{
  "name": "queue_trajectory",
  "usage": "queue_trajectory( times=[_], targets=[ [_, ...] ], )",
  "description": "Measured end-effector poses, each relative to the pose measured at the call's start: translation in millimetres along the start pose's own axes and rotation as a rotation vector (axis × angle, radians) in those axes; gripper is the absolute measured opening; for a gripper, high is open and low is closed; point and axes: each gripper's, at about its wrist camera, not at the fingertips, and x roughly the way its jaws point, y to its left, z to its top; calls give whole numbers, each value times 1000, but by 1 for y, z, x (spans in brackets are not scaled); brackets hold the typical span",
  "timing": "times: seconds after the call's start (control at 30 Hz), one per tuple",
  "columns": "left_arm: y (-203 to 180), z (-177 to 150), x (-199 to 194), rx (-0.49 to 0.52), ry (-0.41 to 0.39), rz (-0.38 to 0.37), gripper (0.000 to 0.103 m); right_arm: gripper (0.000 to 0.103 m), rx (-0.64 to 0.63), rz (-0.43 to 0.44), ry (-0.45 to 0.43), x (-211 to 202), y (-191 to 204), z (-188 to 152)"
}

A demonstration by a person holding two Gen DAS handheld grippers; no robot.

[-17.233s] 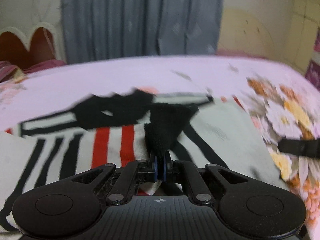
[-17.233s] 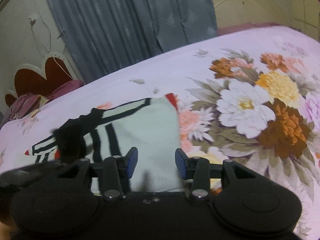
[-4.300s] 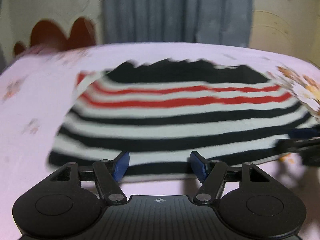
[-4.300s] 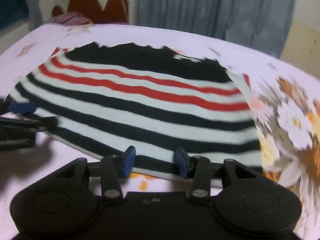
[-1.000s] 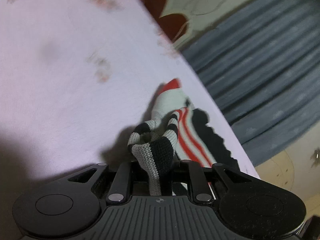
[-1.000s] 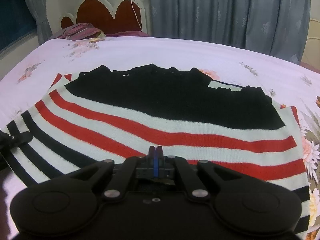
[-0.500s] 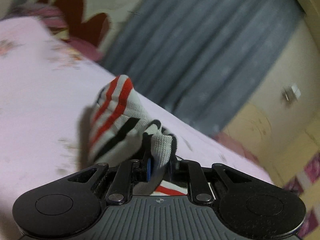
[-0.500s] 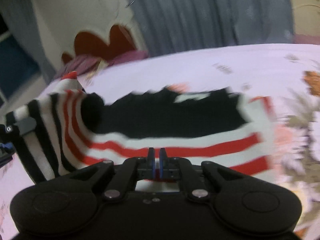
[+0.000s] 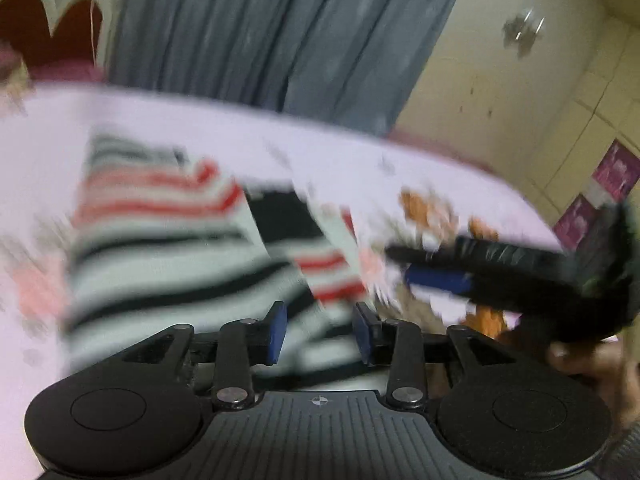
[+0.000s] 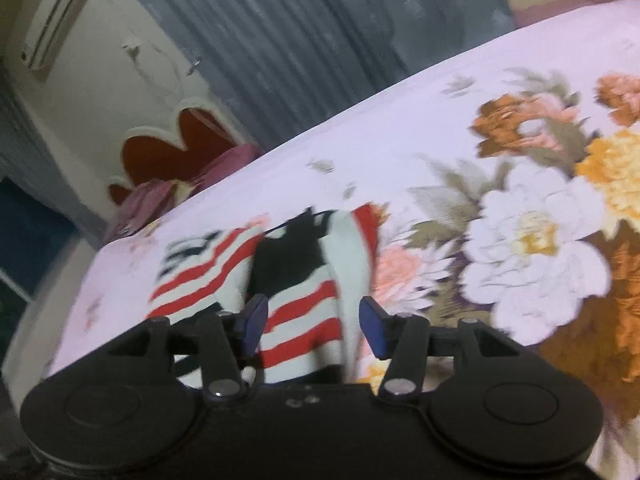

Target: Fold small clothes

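My left gripper [image 9: 318, 330], black with blue finger pads [image 9: 275, 330], has its jaws spread apart with nothing between them. My right gripper [image 10: 313, 324], same black body and blue pads [image 10: 253, 322], is also spread wide and pinching nothing. In the left wrist view the right gripper [image 9: 440, 280] shows from the side, low at the right, with my right hand [image 9: 588, 364] behind it.

The white knit sweater with black and red stripes and a black upper panel [image 9: 168, 248] lies on the pink bedsheet with big orange, white and yellow flower print [image 9: 40, 140]. It sits in the near part of the bed, just ahead of both grippers. One side flap is folded over the middle, so its stripes run at a different angle from the rest, and the black panel [image 10: 286, 264] shows in the gap between the two striped parts. The sweater's right edge [image 10: 352, 264] lies just beside the flower print [image 10: 536, 240], which covers the right side of the sheet. Both views are motion-blurred, so fine edges are unclear and I cannot tell how neat the fold is.

Behind the far edge of the bed hangs a grey-blue pleated curtain [image 9: 256, 28]. A dark red scalloped headboard with white trim [image 10: 168, 148] stands at the left end, with a purple-pink pillow [image 10: 160, 200] against it. A white wall air conditioner [image 10: 52, 20] sits high on the left wall.
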Motion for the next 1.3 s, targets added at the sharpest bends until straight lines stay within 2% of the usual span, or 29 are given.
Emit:
queue_trajectory(
  times=[0.07, 0.17, 0.23, 0.33, 0.47, 0.57, 0.7, 0.77, 0.8, 0.83, 0.97, 1.1, 1.13, 1.2, 1.23, 1.3],
  targets=[
    [25, 15, -11, -14, -38, 58, 36, 51, -4, 60, 33, 13, 9, 1],
    [73, 31, -4, -85, -51, 154, 36, 53, 2, 127, 103, 46, 25, 2],
    [97, 30, 1, -117, -38, 193, 36, 58, -21, 126, 137, 68, 38, 1],
    [119, 28, 11, -145, -14, 212, 36, 58, -35, 114, 184, 93, 48, 1],
    [124, 21, 19, -148, 3, 195, 36, 62, -30, 115, 218, 115, 54, 1],
    [125, 22, 31, -142, 4, 183, 36, 57, -43, 136, 230, 121, 59, 3],
    [130, 20, 39, -150, 4, 161, 36, 52, -99, 91, 239, 133, 76, 0],
    [127, 22, 47, -150, 5, 153, 36, 44, -139, 59, 237, 136, 86, -3],
    [128, 22, 47, -148, 7, 147, 36, 29, -159, 52, 235, 136, 90, -4],
    [127, 23, 47, -141, 8, 146, 36, 23, -181, 54, 237, 136, 96, -6],
    [118, 28, 37, -79, -54, 134, 36, 19, -353, -14, 139, 118, 130, -12],
    [96, 44, 30, -17, -117, 21, 36, 19, -456, -33, -13, 66, 153, -9],
    [88, 46, 33, 7, -105, -3, 36, 19, -472, -46, -45, 53, 154, -9],
    [68, 47, 51, 60, -32, -44, 36, 19, -475, -94, -88, 30, 141, -12],
    [60, 43, 65, 84, 28, -47, 36, 19, -441, -112, -85, 25, 127, -14],
    [50, 32, 90, 112, 112, -47, 33, 19, -340, -165, -24, 32, 86, -23]
  ],
)
